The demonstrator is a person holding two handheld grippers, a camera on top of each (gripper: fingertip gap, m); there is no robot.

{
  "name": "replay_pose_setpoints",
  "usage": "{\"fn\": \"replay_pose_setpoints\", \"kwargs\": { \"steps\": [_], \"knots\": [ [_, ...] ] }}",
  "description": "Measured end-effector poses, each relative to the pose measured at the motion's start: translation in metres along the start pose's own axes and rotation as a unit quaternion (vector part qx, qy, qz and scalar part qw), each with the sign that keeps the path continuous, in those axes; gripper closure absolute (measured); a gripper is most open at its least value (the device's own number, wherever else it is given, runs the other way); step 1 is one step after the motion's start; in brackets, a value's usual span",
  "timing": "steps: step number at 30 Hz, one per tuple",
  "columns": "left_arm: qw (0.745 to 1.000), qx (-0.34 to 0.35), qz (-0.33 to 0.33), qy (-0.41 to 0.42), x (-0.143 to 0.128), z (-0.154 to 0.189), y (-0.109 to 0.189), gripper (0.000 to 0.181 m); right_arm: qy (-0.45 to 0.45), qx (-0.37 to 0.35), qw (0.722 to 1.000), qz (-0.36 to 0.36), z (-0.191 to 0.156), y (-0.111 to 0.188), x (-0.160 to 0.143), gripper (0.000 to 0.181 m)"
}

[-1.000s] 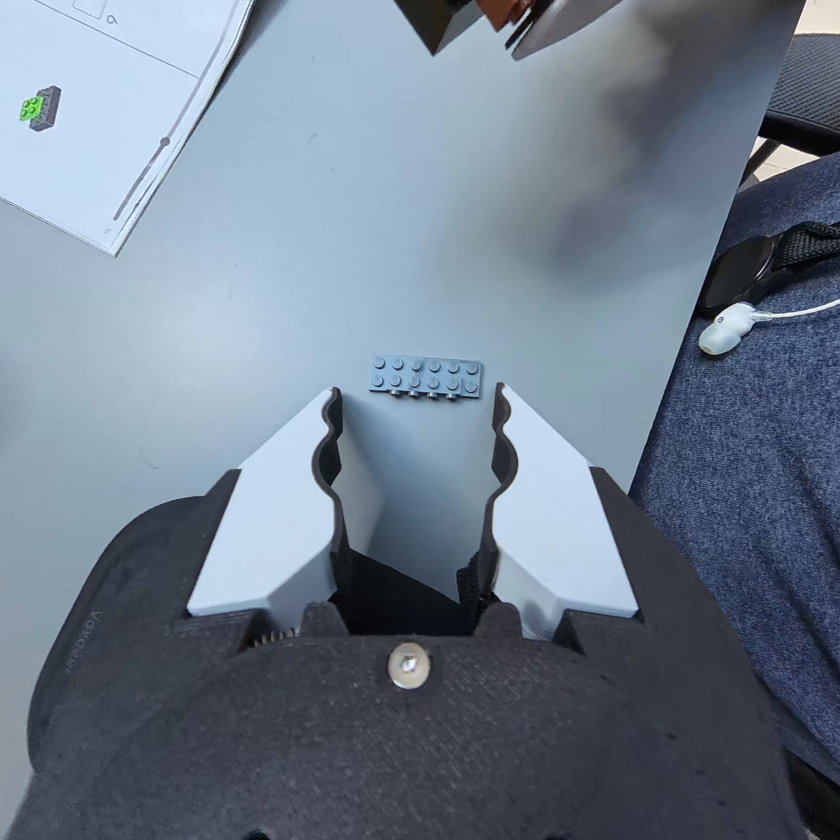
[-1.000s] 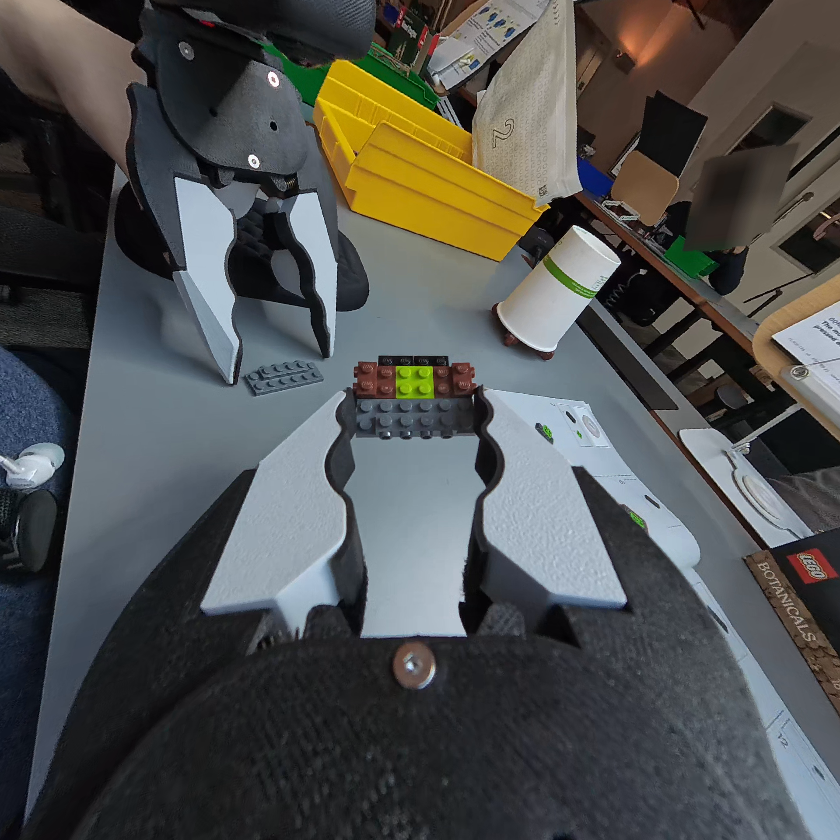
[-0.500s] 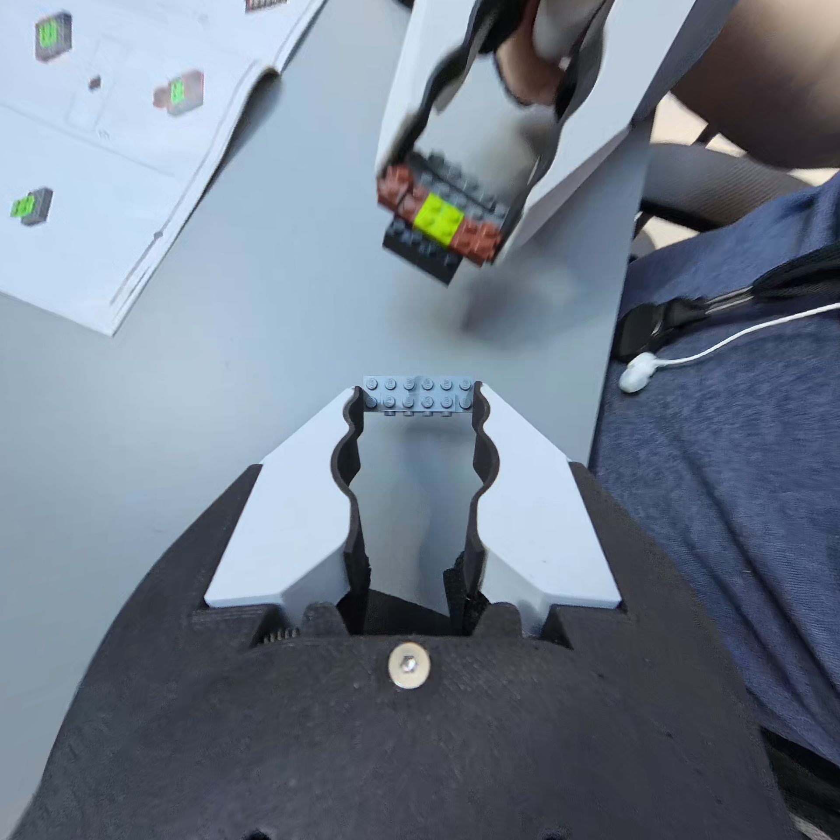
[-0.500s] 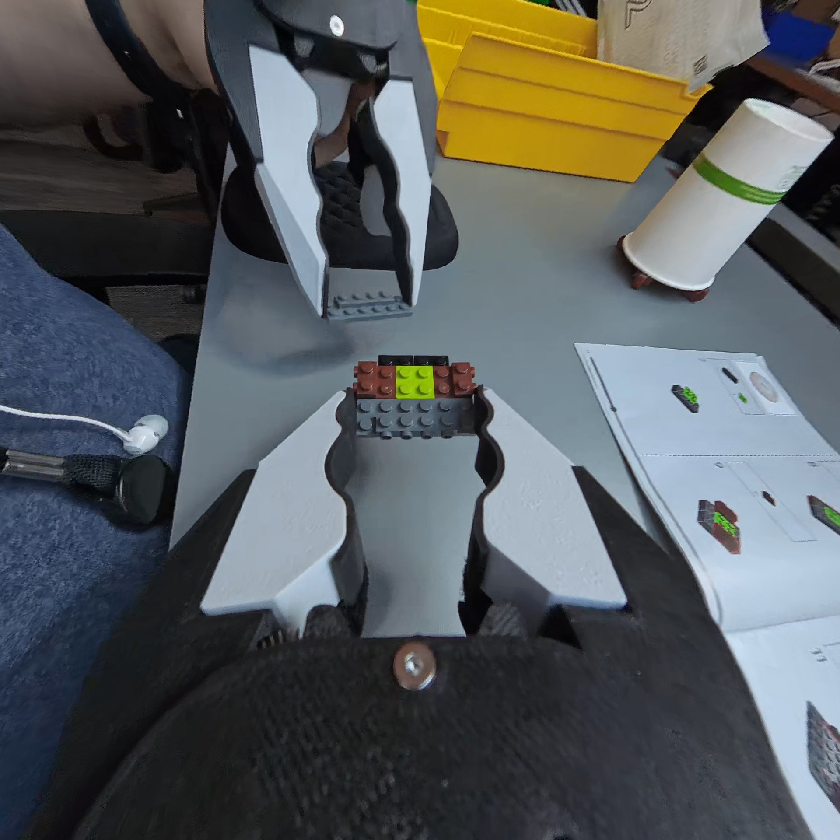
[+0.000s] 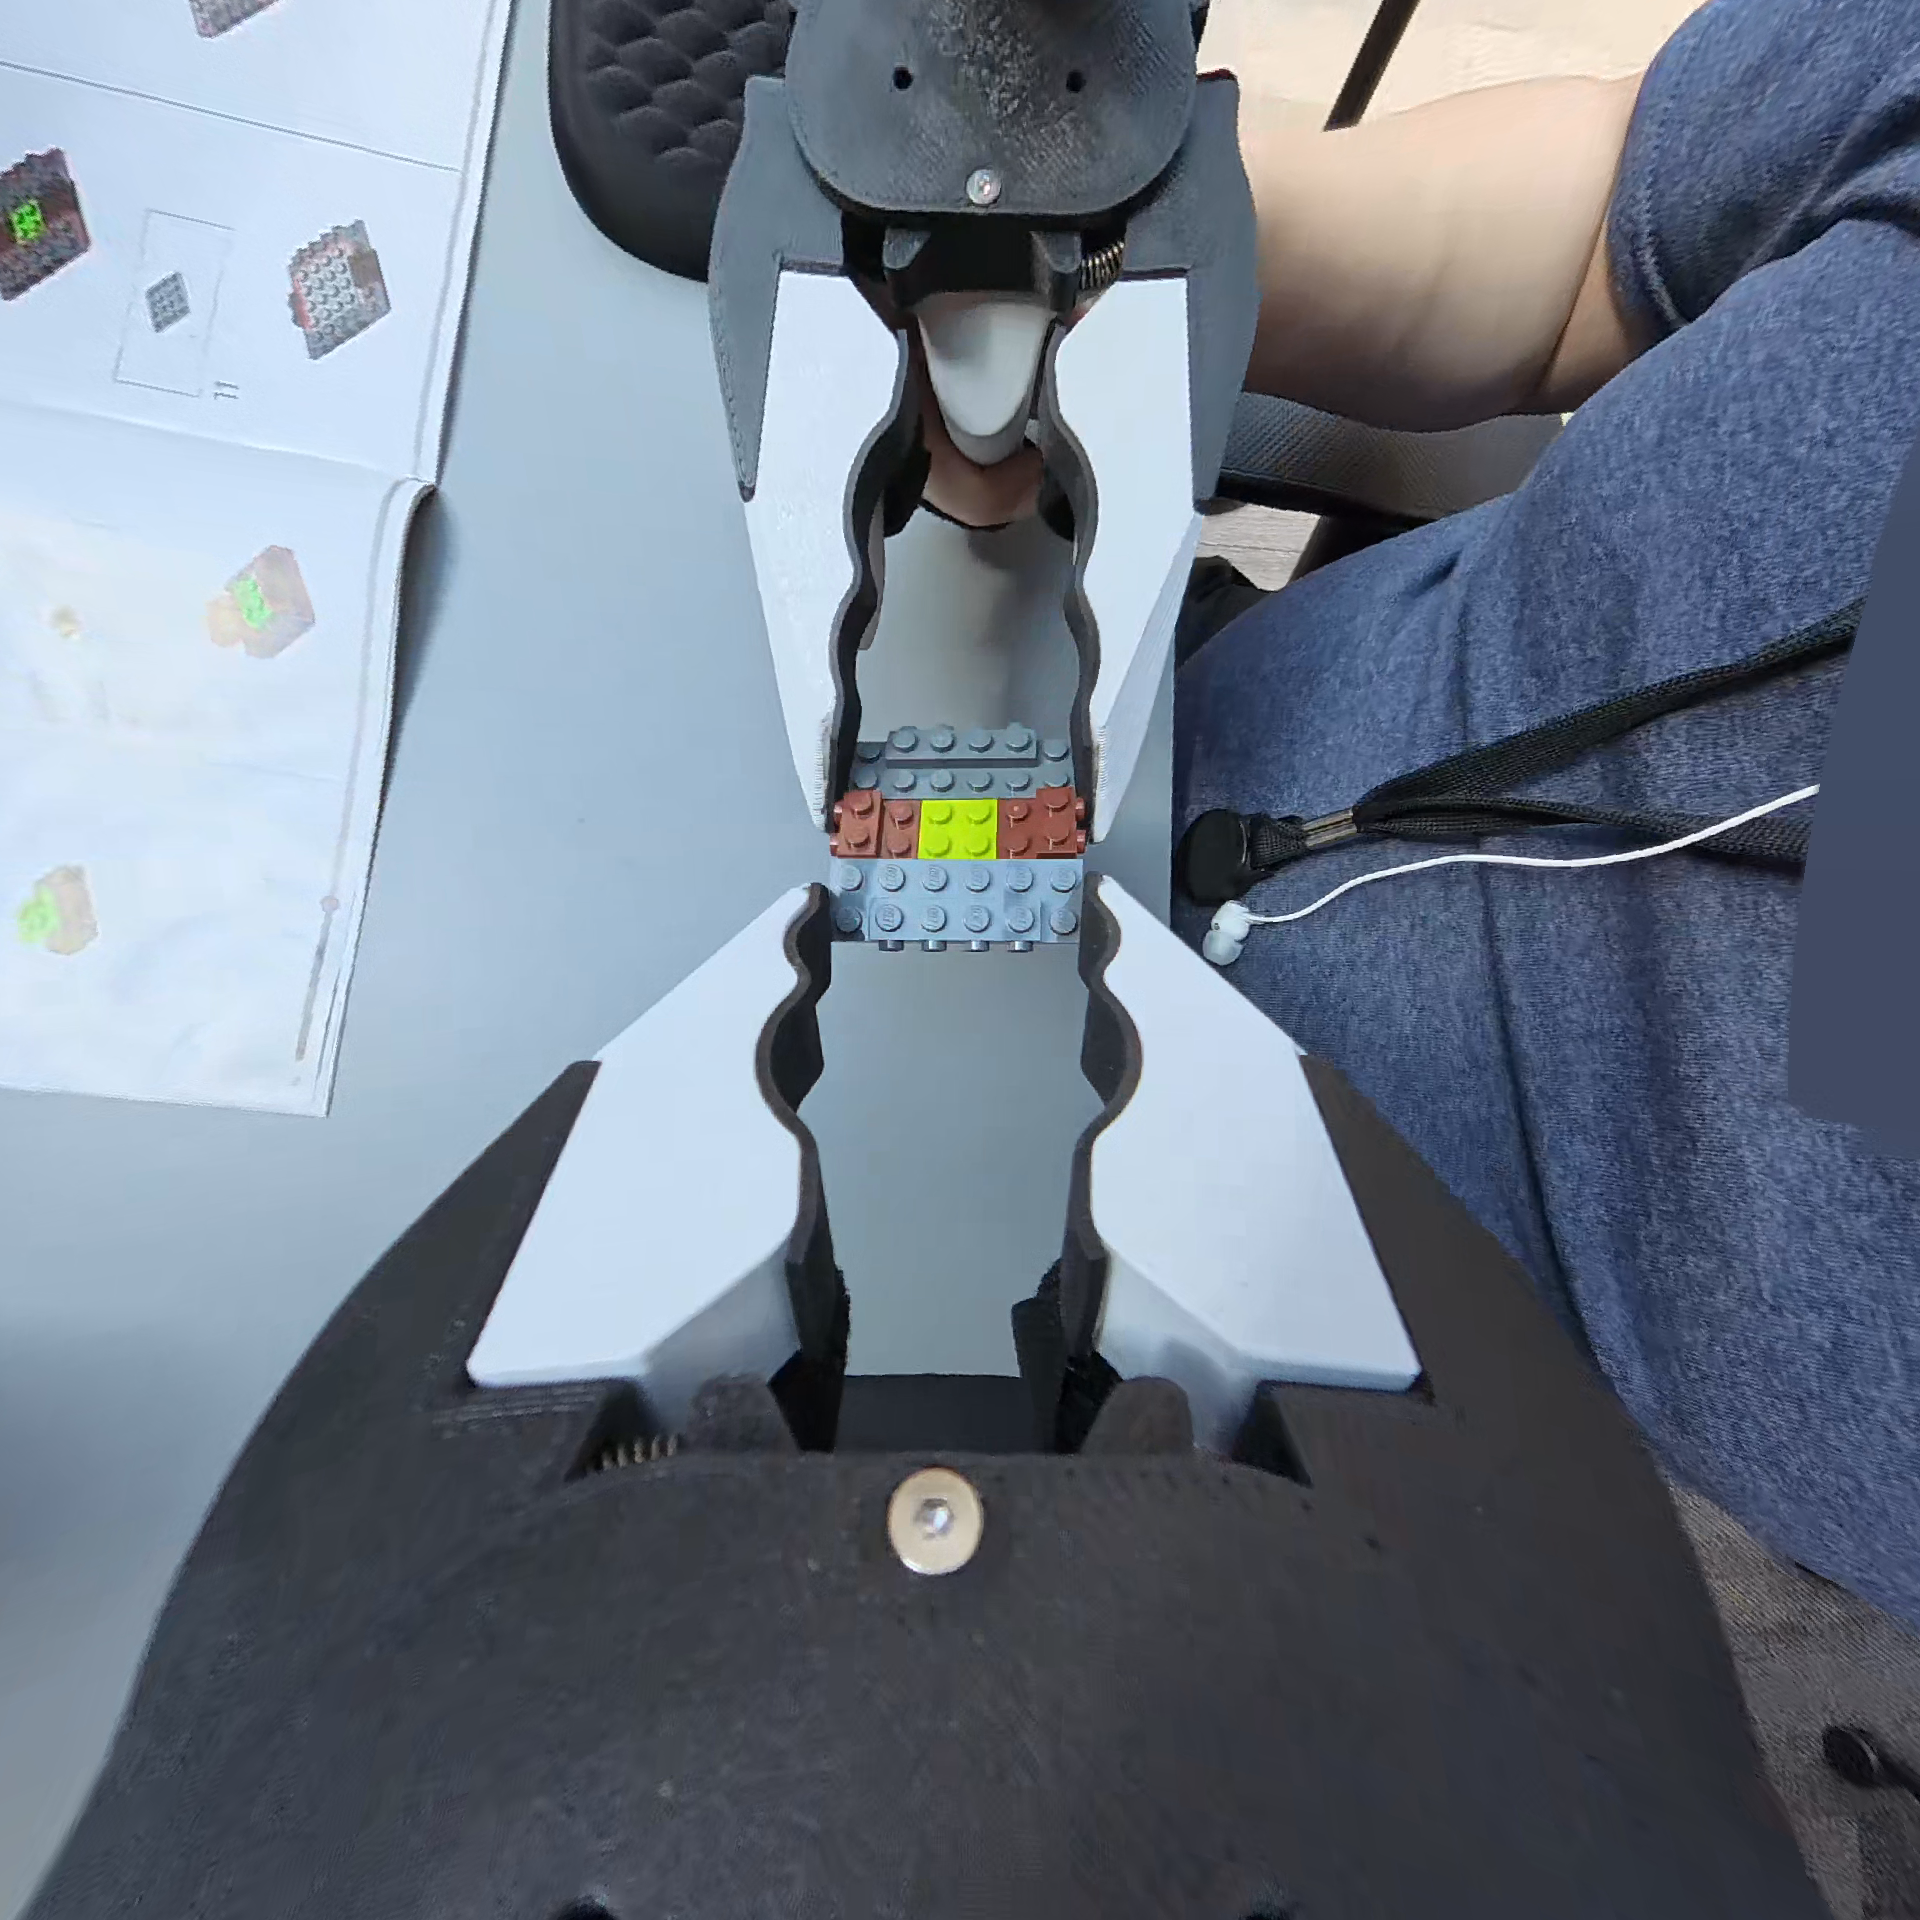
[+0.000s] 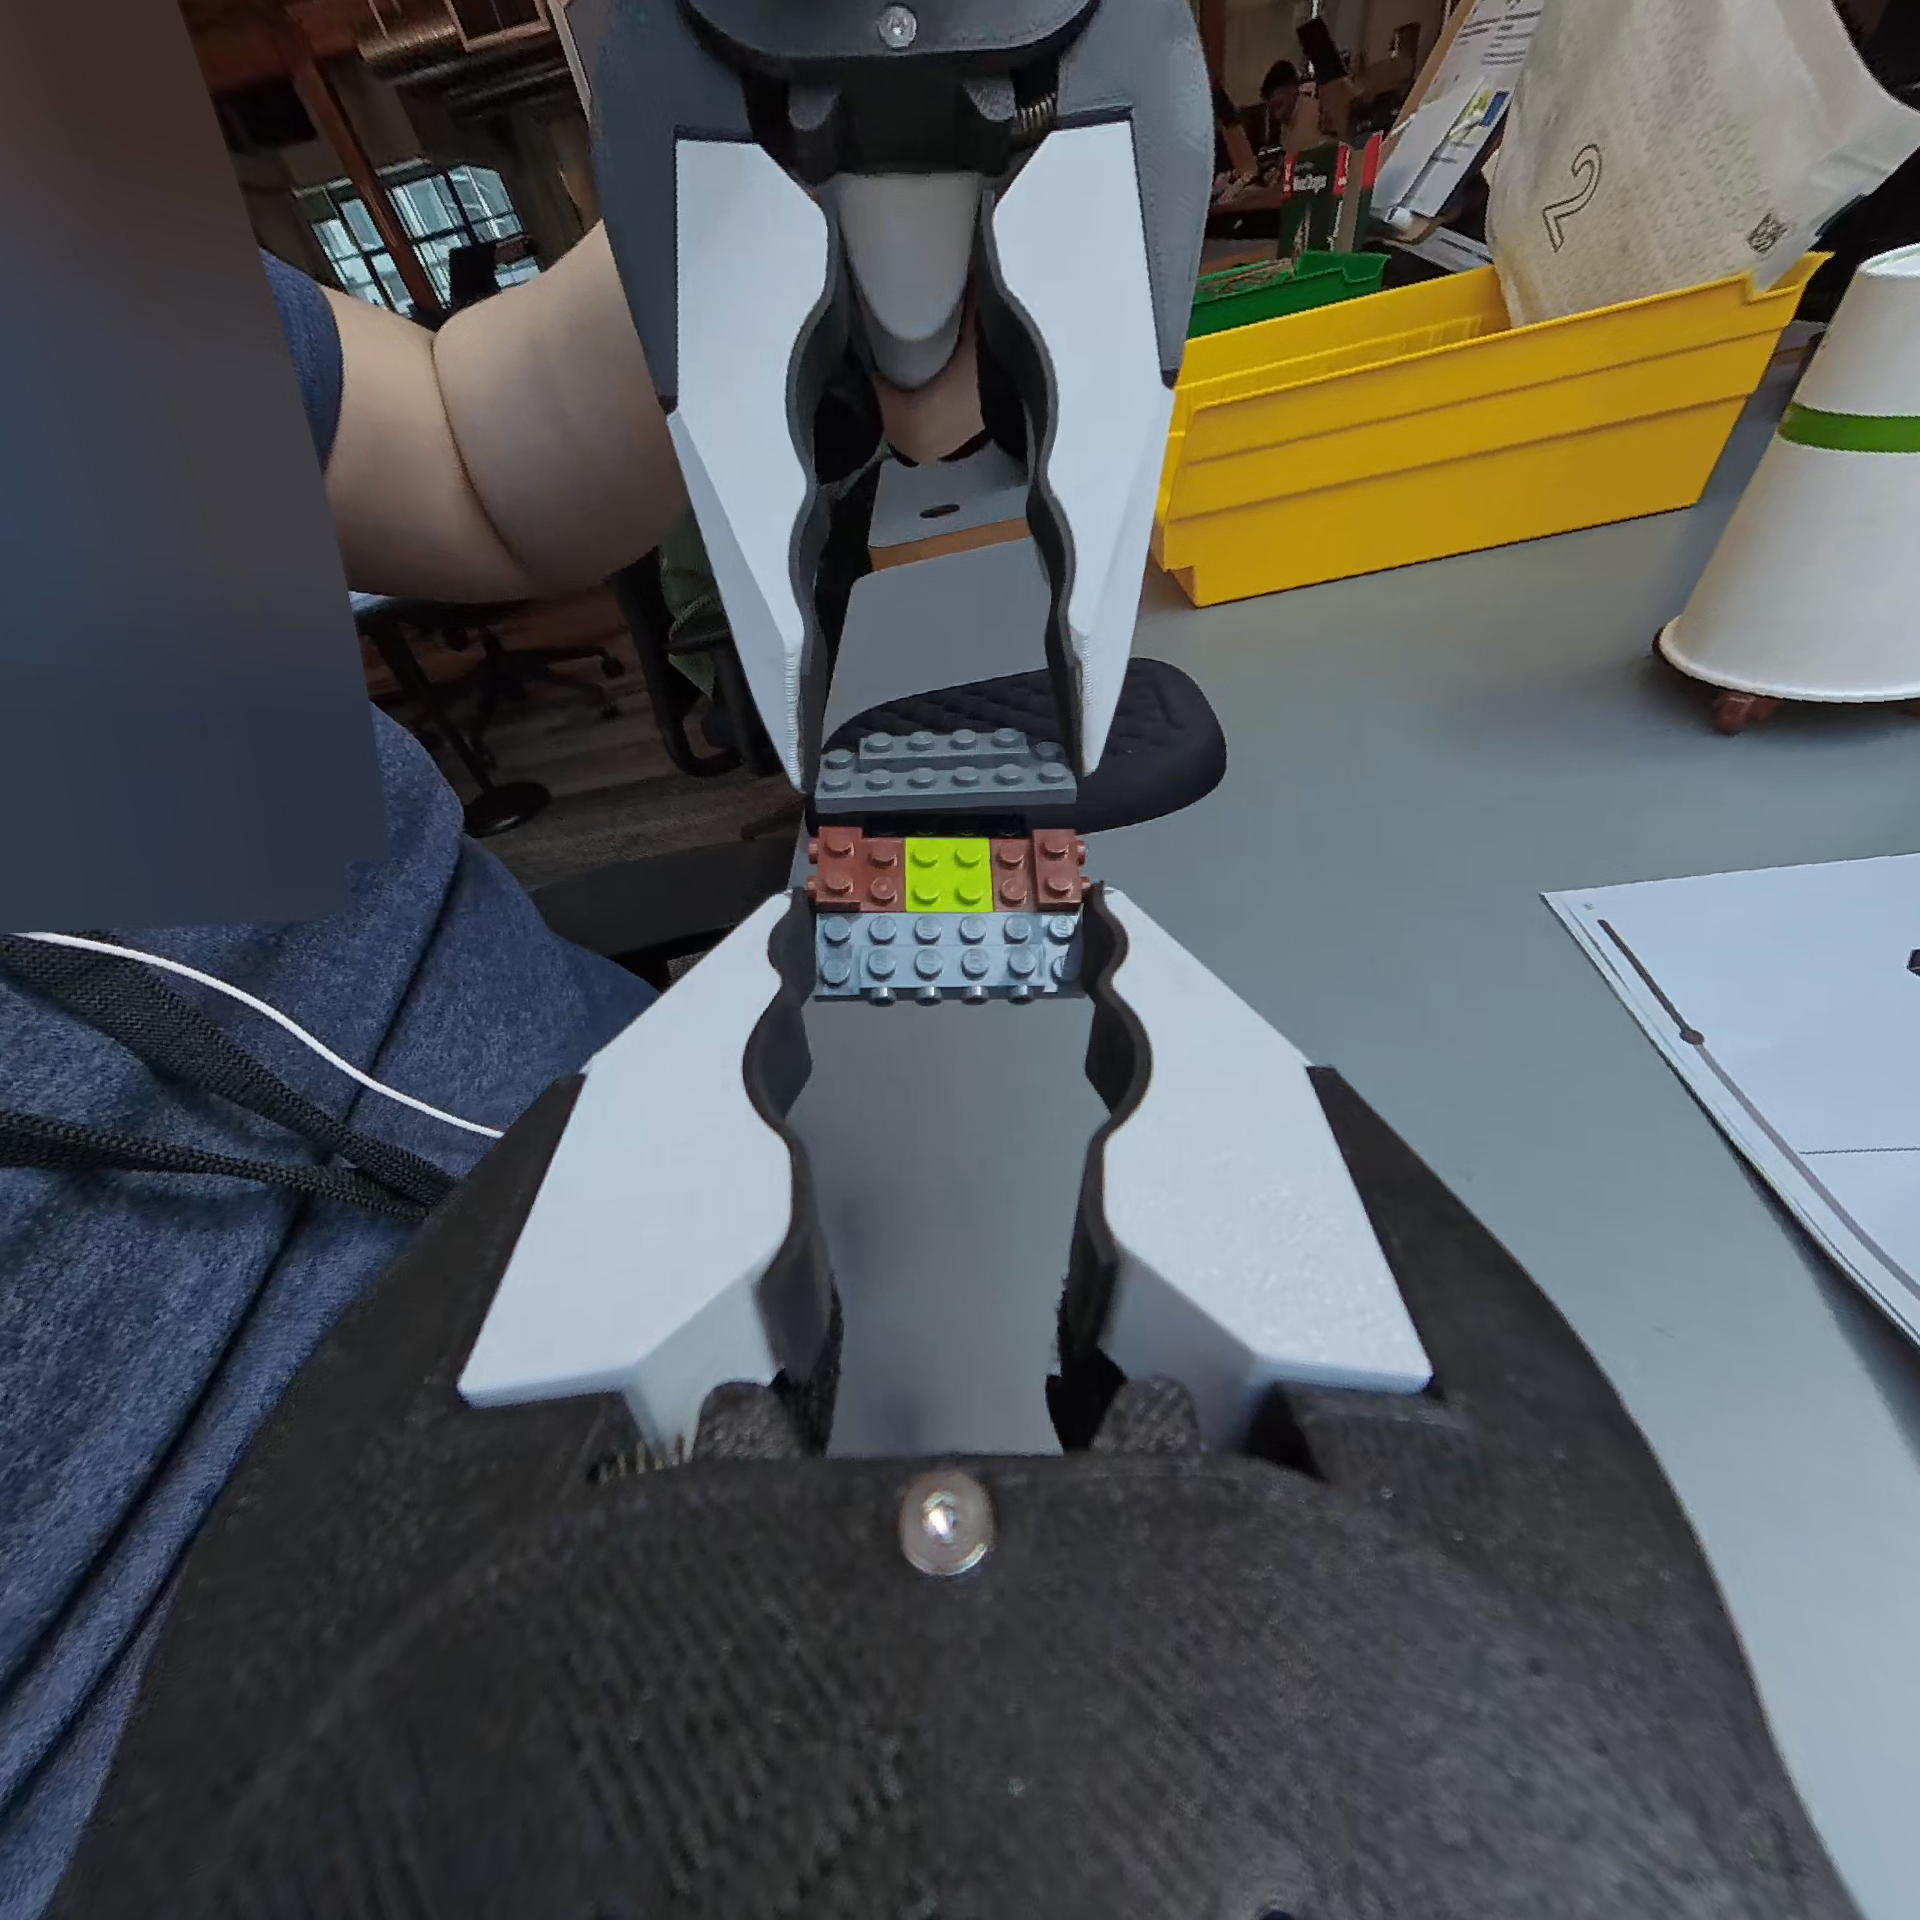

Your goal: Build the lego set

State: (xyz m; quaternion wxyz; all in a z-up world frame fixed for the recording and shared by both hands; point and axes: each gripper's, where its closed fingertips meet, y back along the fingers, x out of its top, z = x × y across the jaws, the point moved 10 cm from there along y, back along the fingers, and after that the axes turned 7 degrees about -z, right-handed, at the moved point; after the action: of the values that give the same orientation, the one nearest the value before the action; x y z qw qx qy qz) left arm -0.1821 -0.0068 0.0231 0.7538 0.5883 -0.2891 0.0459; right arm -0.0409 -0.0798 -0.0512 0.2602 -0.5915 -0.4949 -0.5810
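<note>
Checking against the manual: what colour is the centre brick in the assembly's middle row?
Lime green, flanked by reddish-brown bricks; clearest in the left wrist view.

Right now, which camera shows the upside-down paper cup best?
The right wrist view. The paper cup stands upside down on the grey table at the right edge, white with a green band, beside the yellow bin, though partly cut off. The left wrist view doesn't show the cup at all.
</note>
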Motion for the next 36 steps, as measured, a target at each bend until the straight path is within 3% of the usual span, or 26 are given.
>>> {"fn": "replay_pose_setpoints", "kwargs": {
  "steps": [11,25,36],
  "knots": [
    [0.986,-0.107,-0.098,0.088,0.048,-0.013,0.020,0.135,-0.075,0.074,0.991,0.082,0.011,0.019,0.015,0.130],
    [0.973,-0.085,-0.195,0.085,0.086,-0.016,0.028,0.134,-0.076,0.078,0.987,0.117,0.015,0.032,0.025,0.131],
    [0.964,-0.077,-0.242,0.074,0.092,-0.014,0.025,0.134,-0.056,0.065,0.991,0.104,0.014,0.031,0.026,0.130]
  ]
}}
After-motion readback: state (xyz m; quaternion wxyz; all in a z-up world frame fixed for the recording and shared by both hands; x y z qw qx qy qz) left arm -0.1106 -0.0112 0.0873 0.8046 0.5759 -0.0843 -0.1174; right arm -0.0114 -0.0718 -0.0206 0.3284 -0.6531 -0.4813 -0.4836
